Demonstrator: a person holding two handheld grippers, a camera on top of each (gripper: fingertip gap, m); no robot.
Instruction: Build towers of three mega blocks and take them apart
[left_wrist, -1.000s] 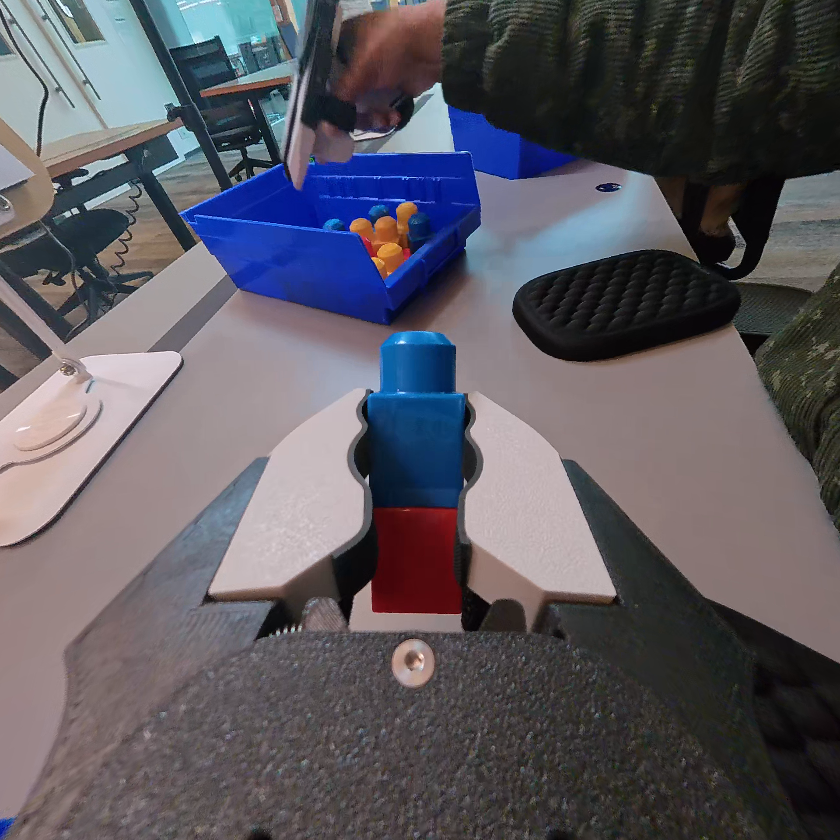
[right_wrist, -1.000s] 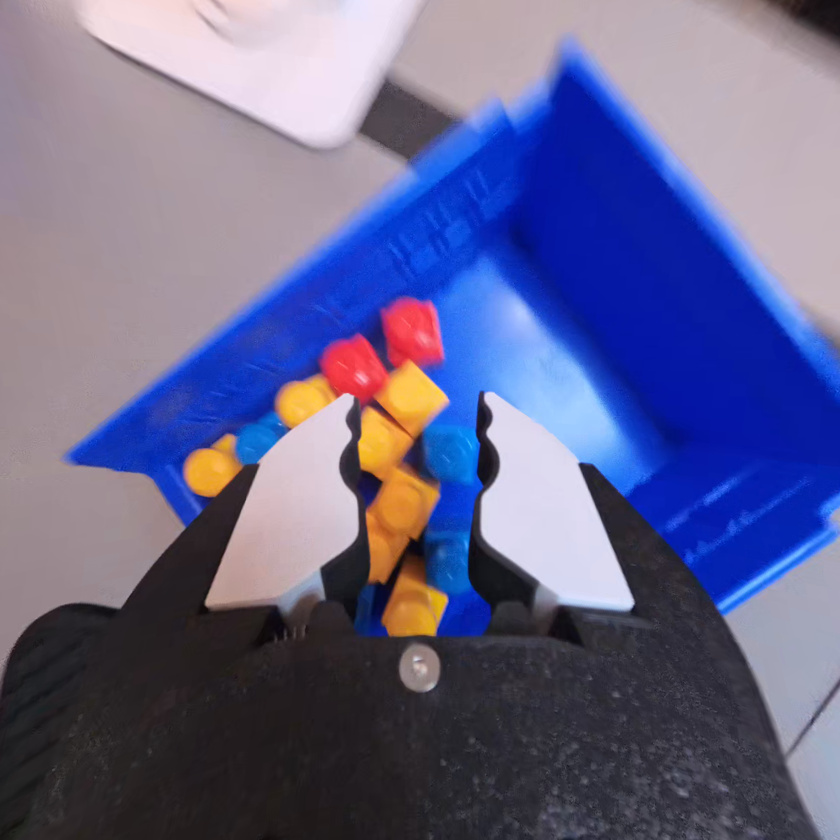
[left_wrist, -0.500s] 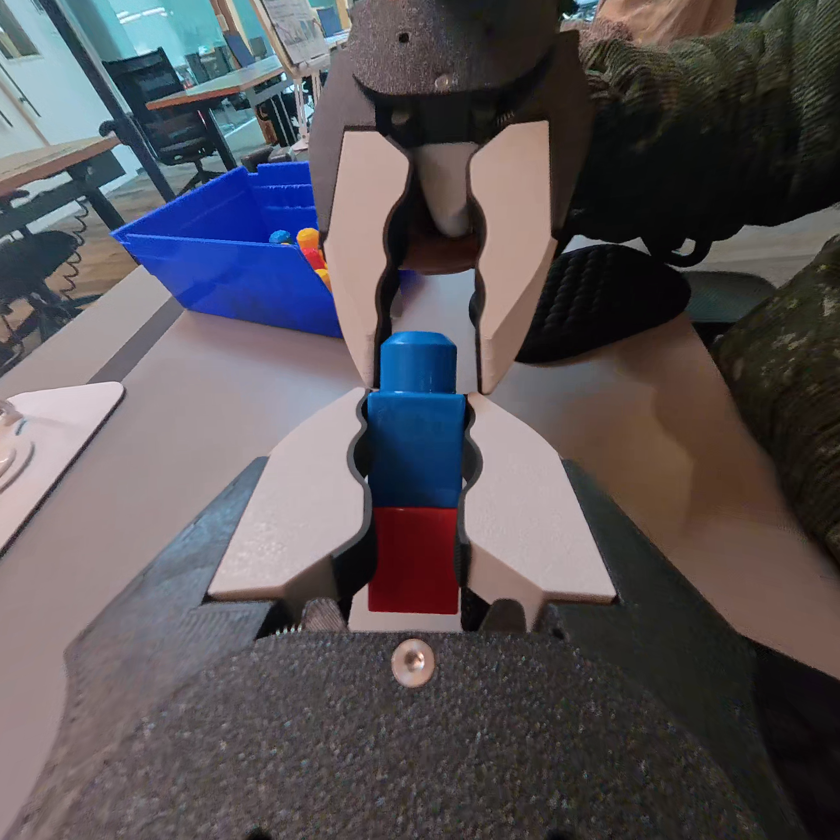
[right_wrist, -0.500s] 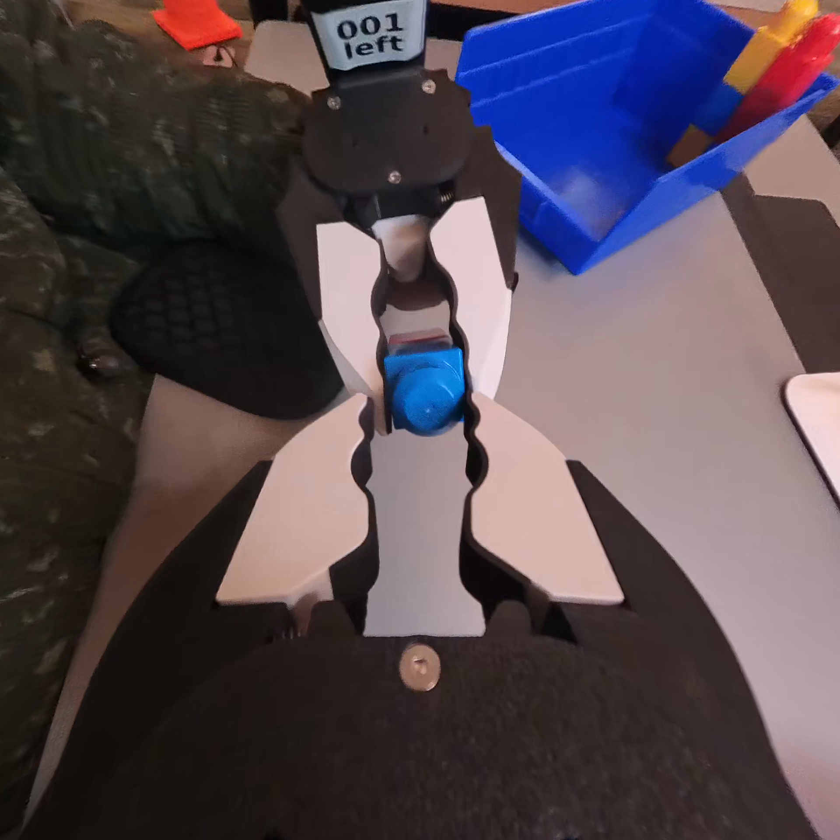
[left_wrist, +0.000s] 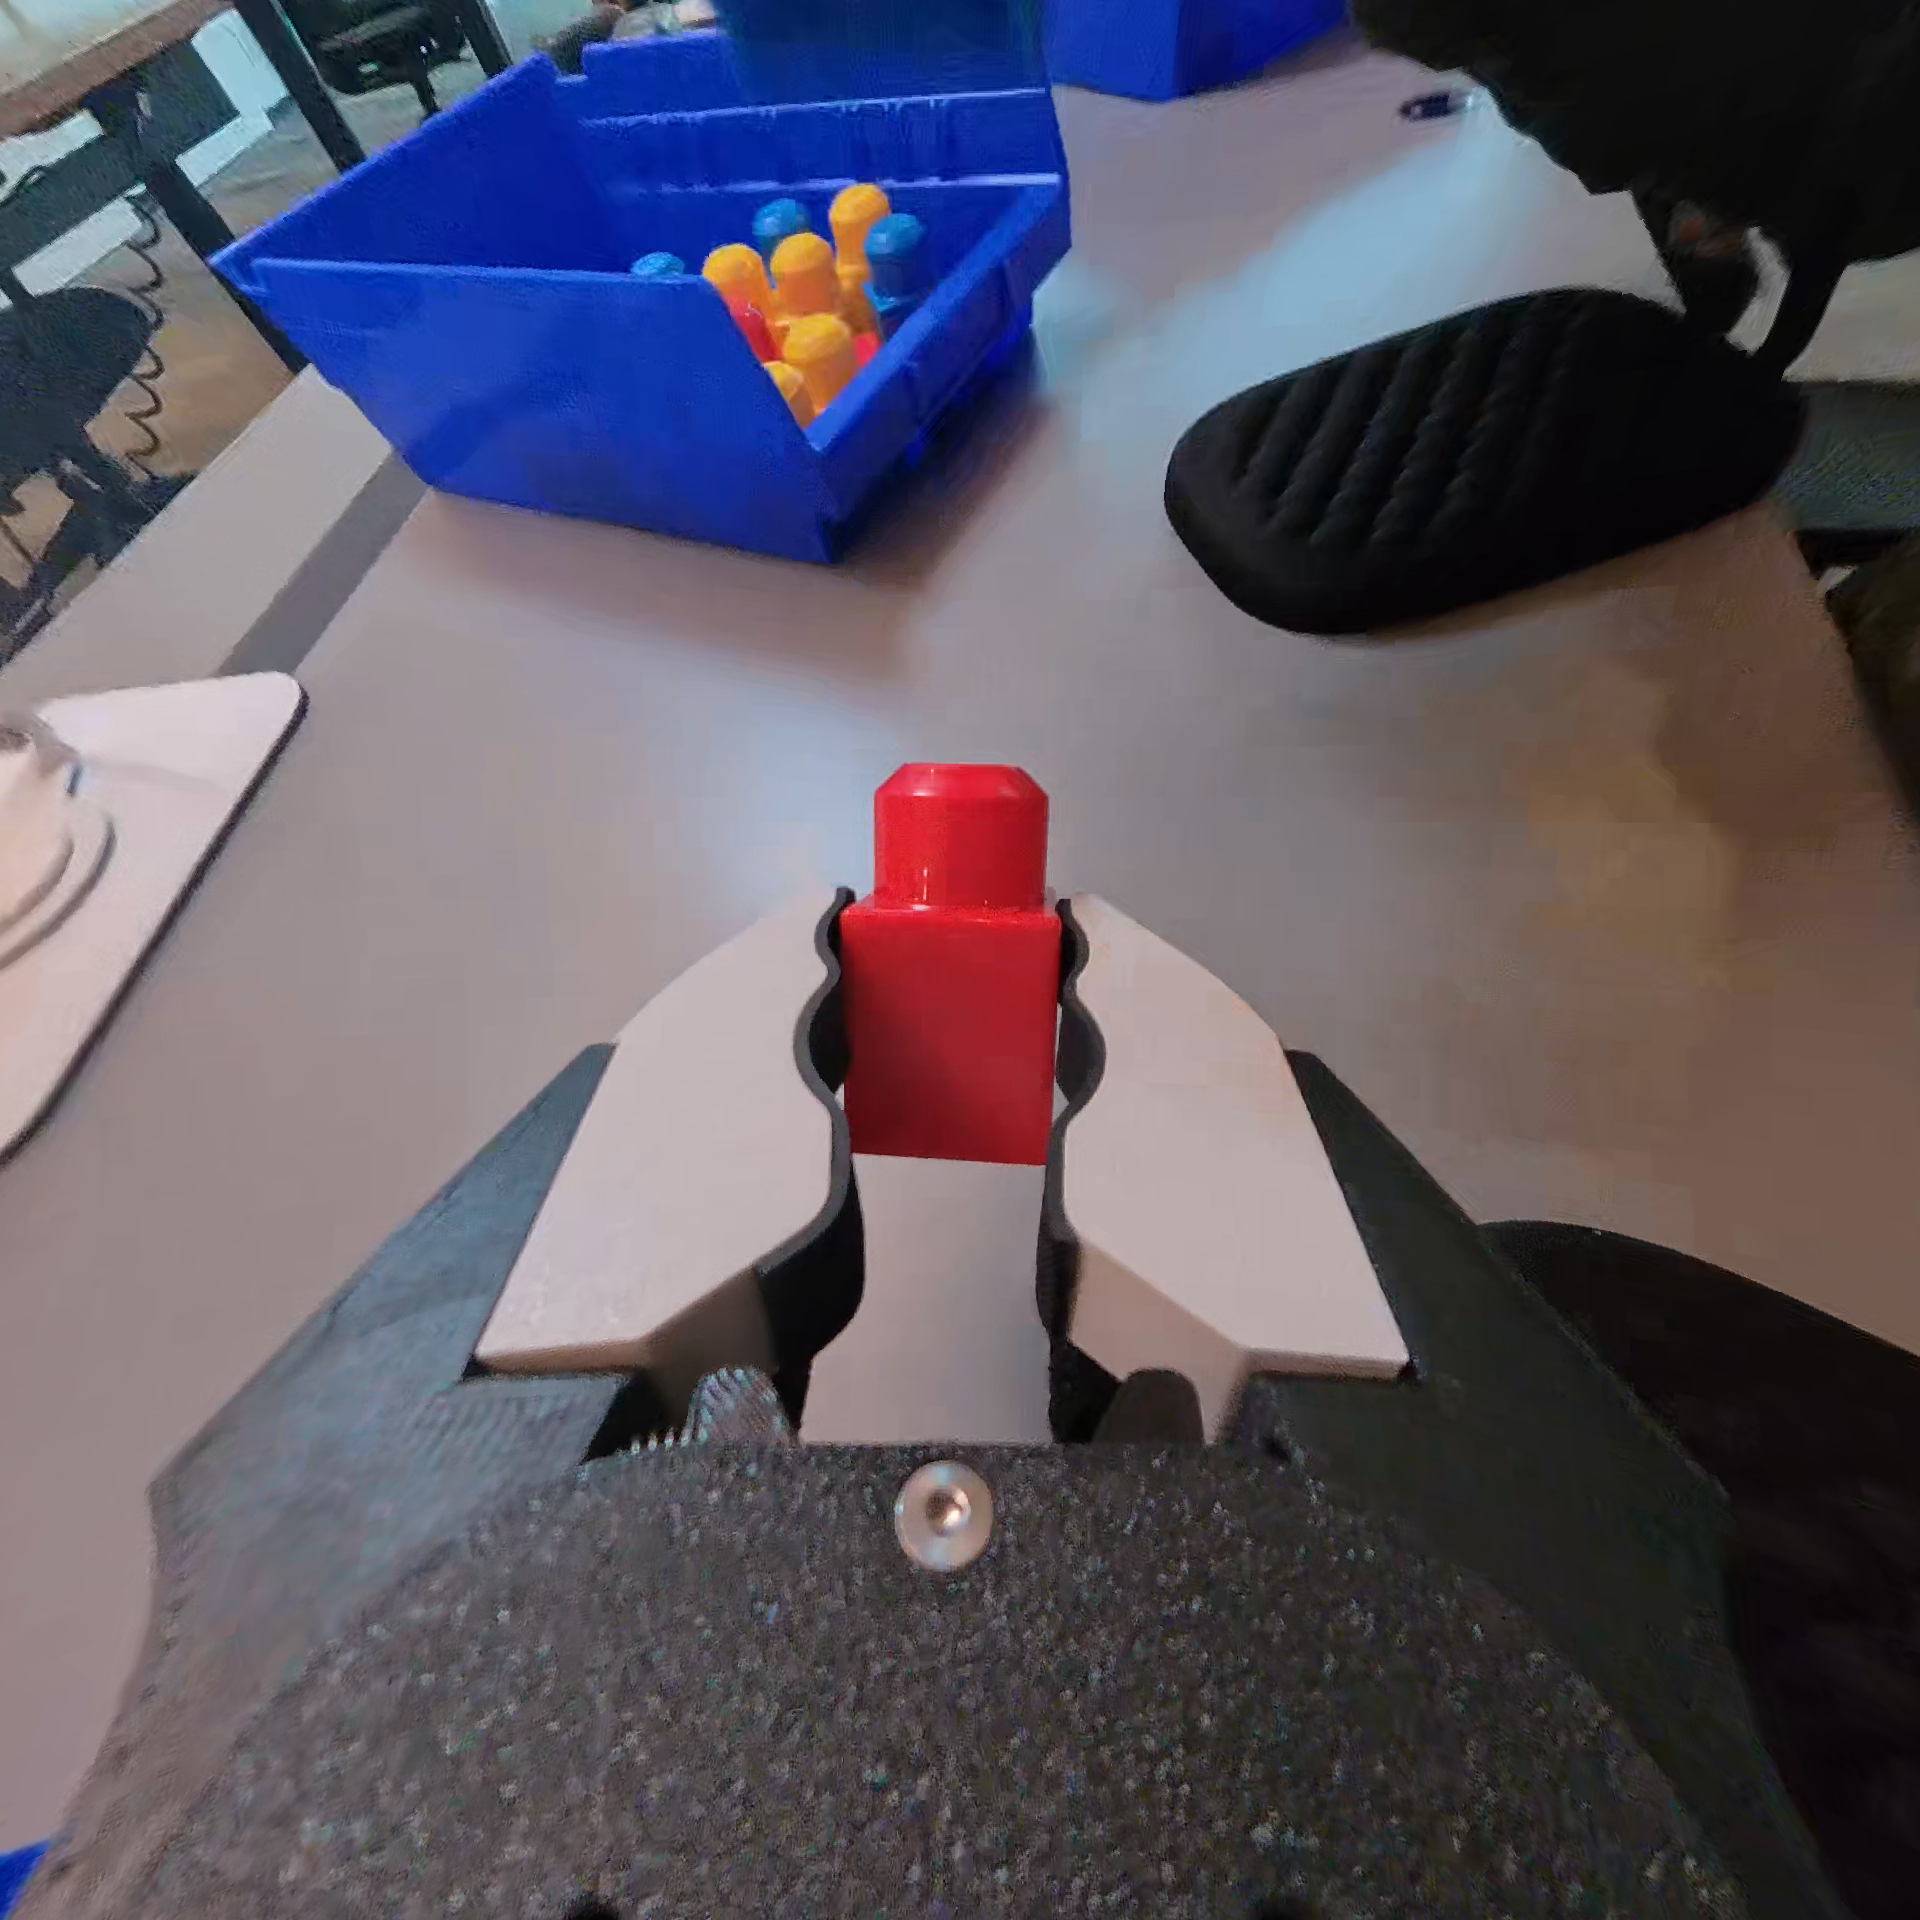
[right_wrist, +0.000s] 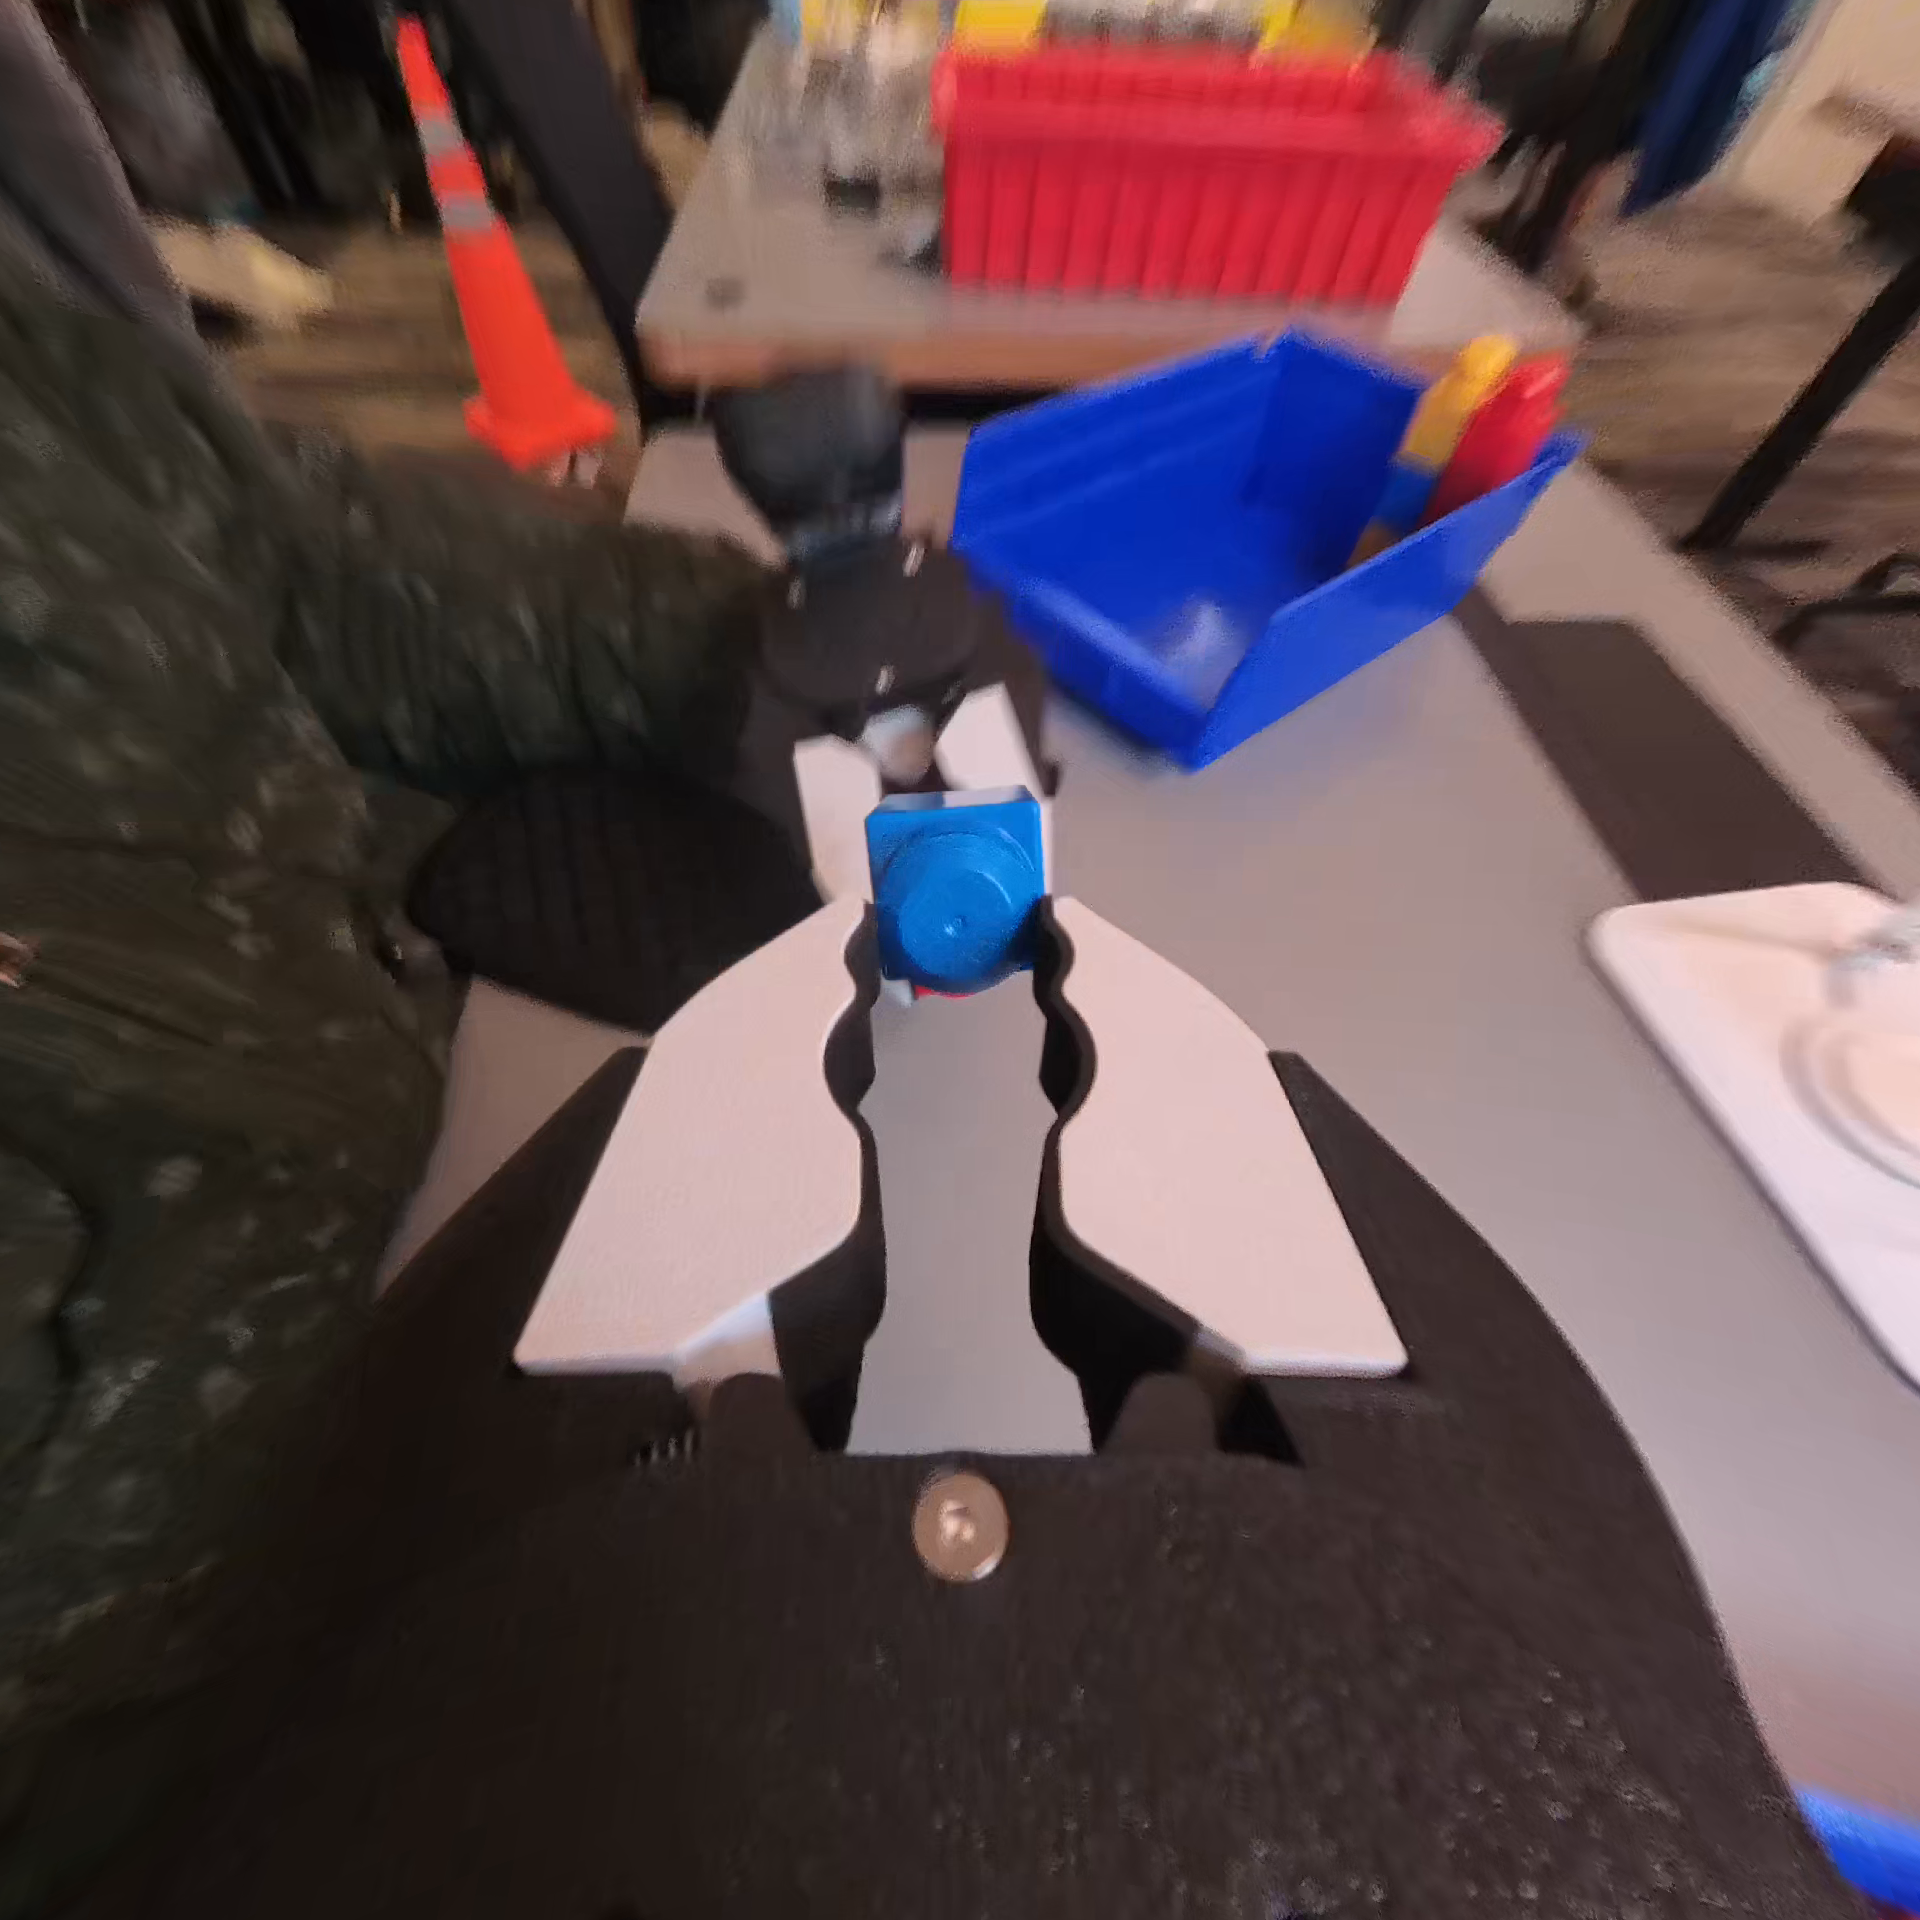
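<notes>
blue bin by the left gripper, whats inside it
In the blue bin, loose mega blocks are piled in its right part: mostly orange blocks, a few blue blocks, and a bit of red. The front wall hides the floor and anything lower, so no count is possible.

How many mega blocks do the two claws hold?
2: a red block is gripped in the left claw, and a blue block sits between the tips of the right claw. No hidden one is likely.
</notes>
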